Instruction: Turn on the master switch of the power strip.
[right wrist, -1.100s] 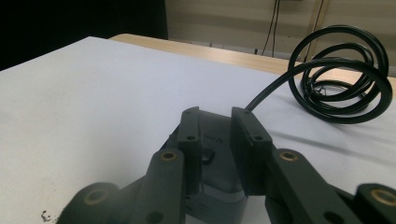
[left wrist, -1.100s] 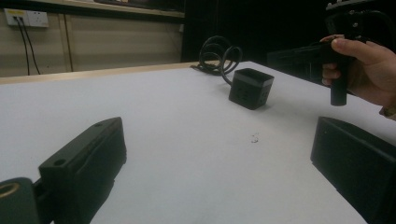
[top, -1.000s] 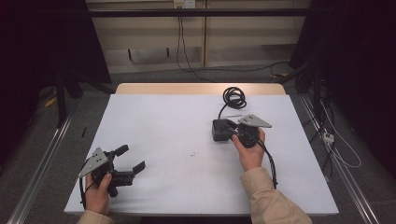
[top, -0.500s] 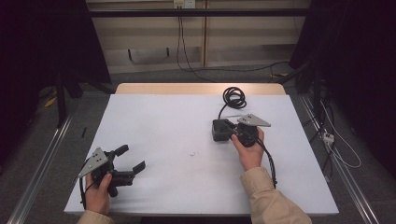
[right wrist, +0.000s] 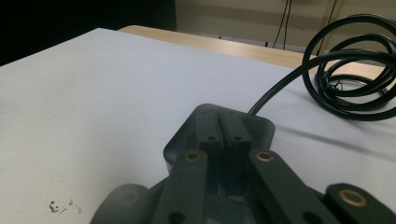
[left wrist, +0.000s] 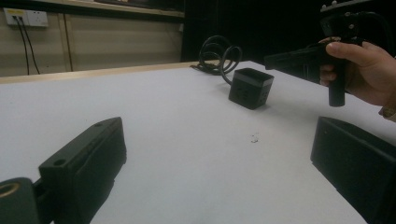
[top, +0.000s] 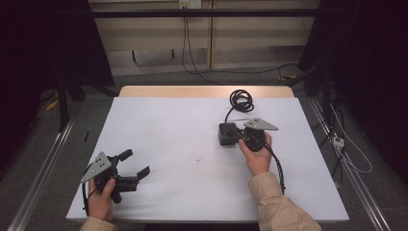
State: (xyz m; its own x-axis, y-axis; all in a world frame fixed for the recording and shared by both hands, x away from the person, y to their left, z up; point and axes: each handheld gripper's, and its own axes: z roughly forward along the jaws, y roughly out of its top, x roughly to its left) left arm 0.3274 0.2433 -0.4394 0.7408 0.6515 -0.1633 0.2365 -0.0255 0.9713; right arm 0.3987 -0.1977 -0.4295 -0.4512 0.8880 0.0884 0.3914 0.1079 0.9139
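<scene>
The left gripper (top: 132, 166) is resting near the table's (top: 163, 125) front left corner, its jaws spread with nothing between them. Right of centre, the right gripper (top: 235, 137), having just been closing, is hovering clenched over the black box (top: 226, 134); its cord (top: 240, 100) is lying coiled behind.

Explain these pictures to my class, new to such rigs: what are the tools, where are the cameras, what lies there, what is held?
A person holds a black two-jaw gripper in each hand. One camera looks down from above; one rides on each gripper, looking along its jaws. On the white table lie a small black square box and its coiled black cable. The left gripper is open and empty. The right gripper, above the box, has just been closing its jaws with nothing between them.
</scene>
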